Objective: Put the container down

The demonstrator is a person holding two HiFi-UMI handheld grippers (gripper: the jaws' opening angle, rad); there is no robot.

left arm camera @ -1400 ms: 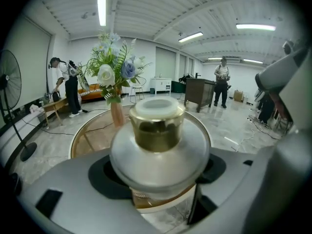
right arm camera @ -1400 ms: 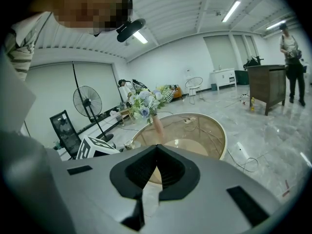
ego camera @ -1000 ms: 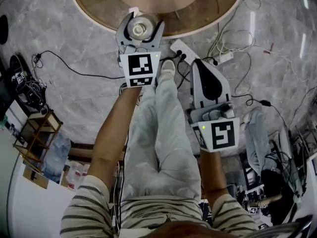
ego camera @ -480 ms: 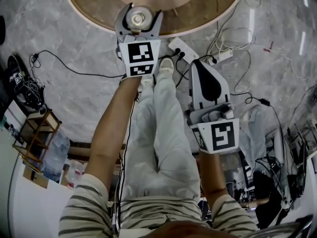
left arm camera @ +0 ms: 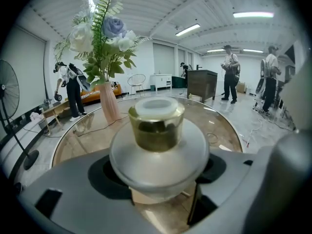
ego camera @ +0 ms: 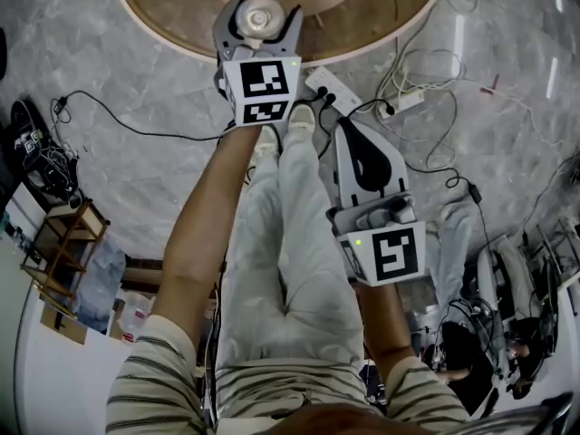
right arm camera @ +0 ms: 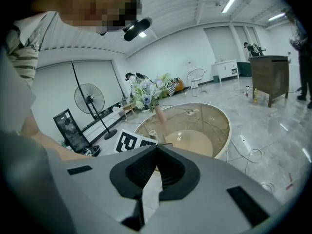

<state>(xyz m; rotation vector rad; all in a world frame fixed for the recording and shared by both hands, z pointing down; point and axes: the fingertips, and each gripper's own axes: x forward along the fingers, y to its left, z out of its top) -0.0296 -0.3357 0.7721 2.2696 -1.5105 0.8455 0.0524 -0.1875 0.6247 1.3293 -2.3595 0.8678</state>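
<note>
Both left gripper (ego camera: 261,12) jaws clasp the container (left arm camera: 157,130) just inside the table (ego camera: 385,42) rim; right gripper (ego camera: 351,134) jaws clenched, empty.

table (ego camera: 385,14): round, glass-topped | on it: flower vase (left arm camera: 109,104) | floor (ego camera: 136,184): cables (ego camera: 116,116), likely a power strip (ego camera: 326,87)

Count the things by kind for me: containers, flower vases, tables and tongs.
Container: 1
Flower vase: 1
Table: 1
Tongs: 2, left tongs and right tongs
Total: 5
</note>
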